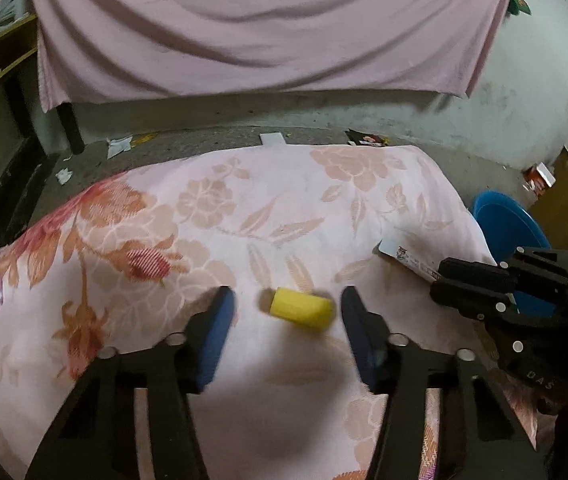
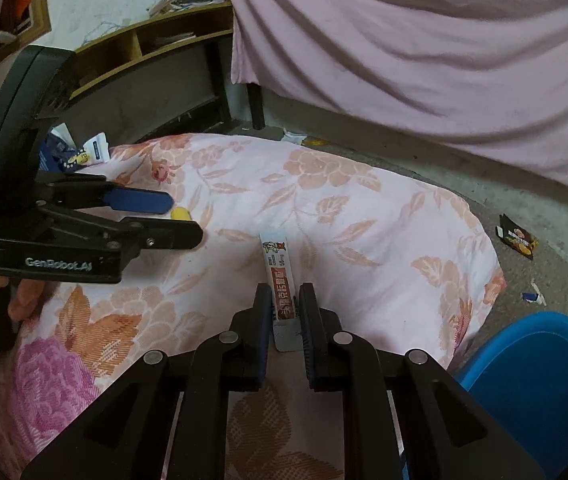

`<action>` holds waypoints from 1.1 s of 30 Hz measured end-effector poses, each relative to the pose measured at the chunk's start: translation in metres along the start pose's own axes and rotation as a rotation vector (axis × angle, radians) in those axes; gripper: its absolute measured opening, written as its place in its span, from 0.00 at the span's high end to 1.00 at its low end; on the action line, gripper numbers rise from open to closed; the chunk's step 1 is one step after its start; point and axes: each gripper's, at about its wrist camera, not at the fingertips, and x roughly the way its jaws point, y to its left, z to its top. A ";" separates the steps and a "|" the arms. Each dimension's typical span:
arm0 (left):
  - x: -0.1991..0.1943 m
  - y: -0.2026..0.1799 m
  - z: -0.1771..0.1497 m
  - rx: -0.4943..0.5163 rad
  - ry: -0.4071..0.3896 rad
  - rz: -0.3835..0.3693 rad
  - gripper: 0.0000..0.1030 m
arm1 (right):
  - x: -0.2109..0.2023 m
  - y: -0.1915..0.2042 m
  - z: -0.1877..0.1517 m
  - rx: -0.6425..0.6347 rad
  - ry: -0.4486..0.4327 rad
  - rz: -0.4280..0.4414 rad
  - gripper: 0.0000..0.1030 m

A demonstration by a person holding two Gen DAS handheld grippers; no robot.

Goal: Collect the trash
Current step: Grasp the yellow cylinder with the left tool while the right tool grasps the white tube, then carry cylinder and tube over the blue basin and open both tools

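A small yellow block (image 1: 299,308) lies on the floral cloth (image 1: 244,208), between the tips of my open left gripper (image 1: 287,304); the jaws stand apart on either side of it, not touching. It also shows in the right wrist view (image 2: 180,213), behind my left gripper (image 2: 184,220). My right gripper (image 2: 285,300) is shut on a long white and red sachet (image 2: 280,276) that rests on the cloth (image 2: 323,208). In the left wrist view my right gripper (image 1: 439,284) holds the sachet (image 1: 401,254) at the right.
A blue bin (image 2: 531,380) stands at the cloth's right edge; it also shows in the left wrist view (image 1: 503,224). Wrappers (image 2: 517,238) and paper scraps (image 1: 118,146) litter the concrete floor. Packets (image 2: 84,154) lie at the cloth's far left. A pink sheet (image 1: 264,24) hangs behind.
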 end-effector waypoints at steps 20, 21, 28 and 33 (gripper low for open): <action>-0.110 -0.050 -0.014 -0.045 -0.543 -0.074 0.75 | -0.118 0.001 -0.009 0.093 -0.560 -0.093 0.88; -0.119 -0.058 -0.015 -0.034 -0.588 -0.078 0.75 | -0.126 0.000 -0.011 0.095 -0.595 -0.101 0.88; -0.162 -0.104 -0.023 0.069 -0.770 -0.076 0.75 | -0.180 -0.010 -0.034 0.127 -0.785 -0.178 0.88; -0.177 -0.138 -0.026 0.152 -0.856 -0.098 0.75 | -0.213 -0.011 -0.051 0.123 -0.873 -0.268 0.88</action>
